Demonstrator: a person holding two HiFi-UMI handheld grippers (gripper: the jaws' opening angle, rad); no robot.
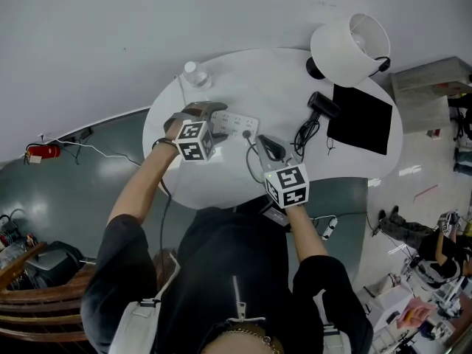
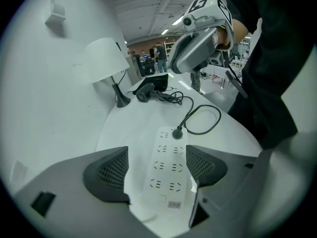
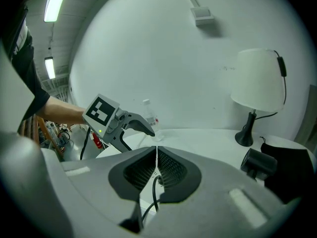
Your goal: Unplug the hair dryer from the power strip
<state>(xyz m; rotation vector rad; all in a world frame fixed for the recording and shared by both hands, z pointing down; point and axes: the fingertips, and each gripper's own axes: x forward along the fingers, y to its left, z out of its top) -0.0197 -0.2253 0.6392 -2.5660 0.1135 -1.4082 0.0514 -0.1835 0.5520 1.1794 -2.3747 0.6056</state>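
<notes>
The round table (image 1: 273, 80) carries the power strip (image 2: 168, 172), which serves as reference for all positions below; the lamp (image 1: 350, 46) stands well beyond the strip's plug end; the hair dryer (image 1: 322, 105) lies on the table between lamp and strip, well apart from the strip.

The left gripper (image 2: 156, 171) straddles the strip's near end, jaws wide apart, one pad on each long side, neither pressing; the right gripper (image 3: 156, 165) hangs above the strip's plug end, jaws drawn together on nothing.

The cord (image 2: 205, 118) loops beside the strip's plug end and runs to the dryer; the plug (image 2: 177, 133) is seated in the end socket, farthest from the left gripper.

Probable faults:
- unclamped strip lifts or slides with the plug; cause: left pads not closed on its sides;
- right jaws take the cord, not the plug body; result: strained cord, plug stays seated;
- slack cord snaps taut and drags the dryer toward the strip.
</notes>
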